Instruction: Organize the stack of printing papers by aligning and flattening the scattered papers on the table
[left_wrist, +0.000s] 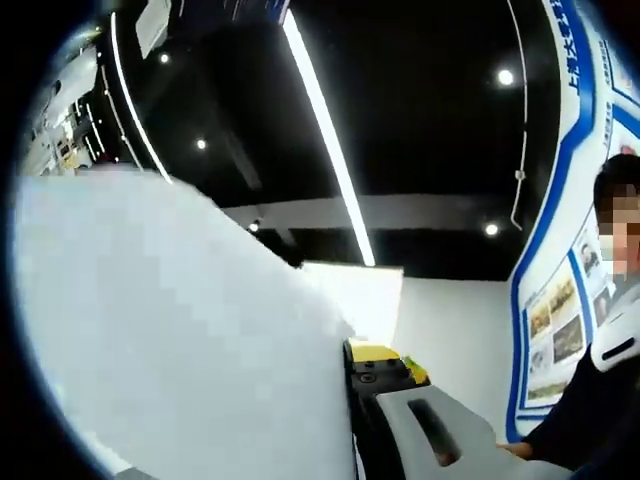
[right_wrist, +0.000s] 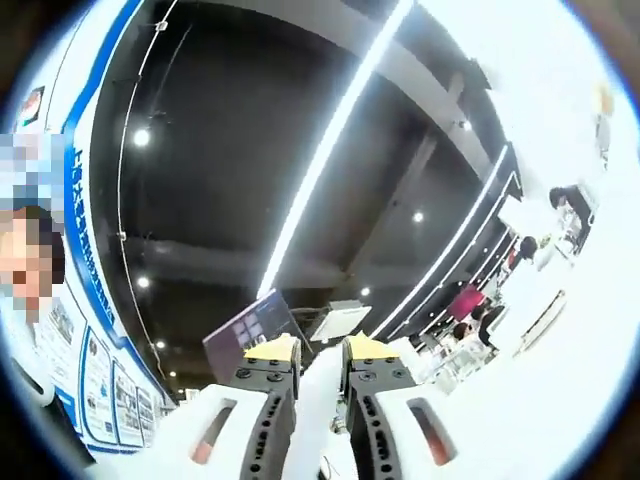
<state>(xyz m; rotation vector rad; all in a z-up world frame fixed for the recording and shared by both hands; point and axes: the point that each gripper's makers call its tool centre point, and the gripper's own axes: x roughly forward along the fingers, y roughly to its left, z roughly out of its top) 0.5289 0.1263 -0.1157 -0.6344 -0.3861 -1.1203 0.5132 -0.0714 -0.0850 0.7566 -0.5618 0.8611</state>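
Observation:
Both views look up at a dark ceiling. In the left gripper view a large white sheet of printing paper (left_wrist: 180, 330) rises across the left half and hides one jaw. Its edge lies against the inner face of the other jaw's yellow-tipped finger (left_wrist: 375, 355). My left gripper (left_wrist: 350, 352) looks shut on the paper. In the right gripper view my right gripper (right_wrist: 320, 352) has both yellow-tipped jaws close together. A thin white paper edge (right_wrist: 320, 400) stands in the narrow gap between them.
Long ceiling light strips (left_wrist: 325, 130) and spotlights run overhead. A person (left_wrist: 615, 330) stands at the right by a blue-and-white wall panel (left_wrist: 560, 210). The same person (right_wrist: 30, 270) is at the left of the right gripper view. Bright room furnishings (right_wrist: 540, 250) lie far right.

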